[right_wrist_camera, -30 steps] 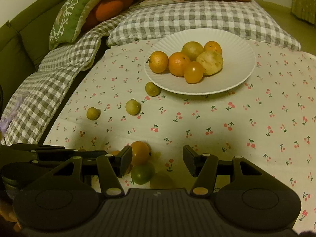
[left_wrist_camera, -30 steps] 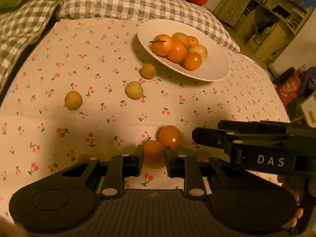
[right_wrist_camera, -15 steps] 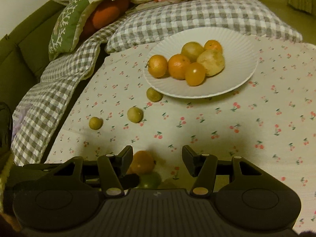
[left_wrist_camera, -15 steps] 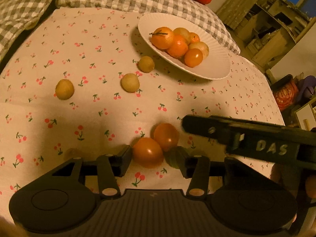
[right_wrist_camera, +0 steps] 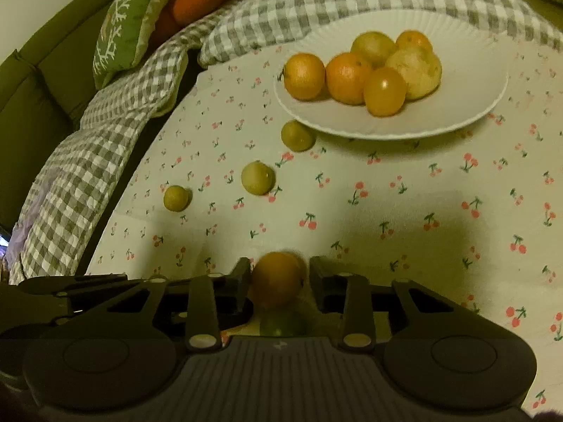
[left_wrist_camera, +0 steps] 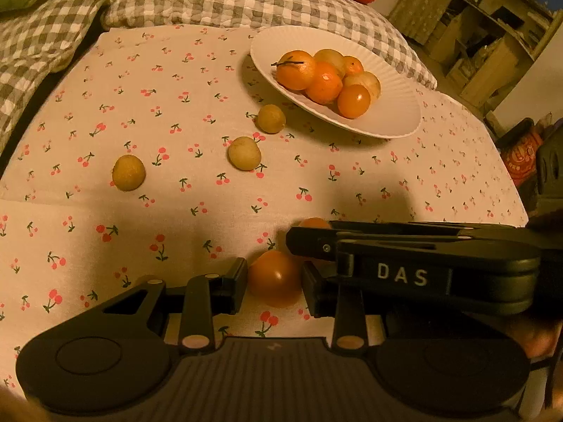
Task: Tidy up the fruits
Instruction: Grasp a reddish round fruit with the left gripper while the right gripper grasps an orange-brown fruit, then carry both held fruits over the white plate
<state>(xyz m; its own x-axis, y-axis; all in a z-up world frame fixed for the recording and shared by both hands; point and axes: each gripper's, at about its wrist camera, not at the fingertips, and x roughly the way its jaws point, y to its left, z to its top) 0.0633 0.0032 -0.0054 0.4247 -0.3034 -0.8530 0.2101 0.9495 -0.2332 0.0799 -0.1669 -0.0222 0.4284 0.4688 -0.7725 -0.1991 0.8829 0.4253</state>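
Note:
My left gripper (left_wrist_camera: 274, 279) is shut on an orange fruit (left_wrist_camera: 275, 277) low over the cherry-print cloth. My right gripper (right_wrist_camera: 279, 281) is shut on a second orange fruit (right_wrist_camera: 278, 277); it crosses the left wrist view as a black body marked DAS (left_wrist_camera: 422, 267). A green fruit (right_wrist_camera: 281, 323) lies just below the right gripper's fruit. A white plate (left_wrist_camera: 394, 119) holds several orange and yellow fruits (left_wrist_camera: 323, 81); it also shows in the right wrist view (right_wrist_camera: 440, 119). Three small yellow-green fruits lie on the cloth: (left_wrist_camera: 270, 118), (left_wrist_camera: 244, 153), (left_wrist_camera: 128, 172).
The cherry-print cloth (left_wrist_camera: 176, 105) covers the surface. Grey checked cushions (right_wrist_camera: 105, 133) border its far and left edges, with a green pillow (right_wrist_camera: 126, 24) and a dark sofa (right_wrist_camera: 31, 105) behind. Wooden shelving (left_wrist_camera: 492, 28) stands at the right.
Both grippers have closed on their orange fruits; half a second ago the left jaws stood wider and the right jaws were wide open. The right gripper moved in over its fruit.

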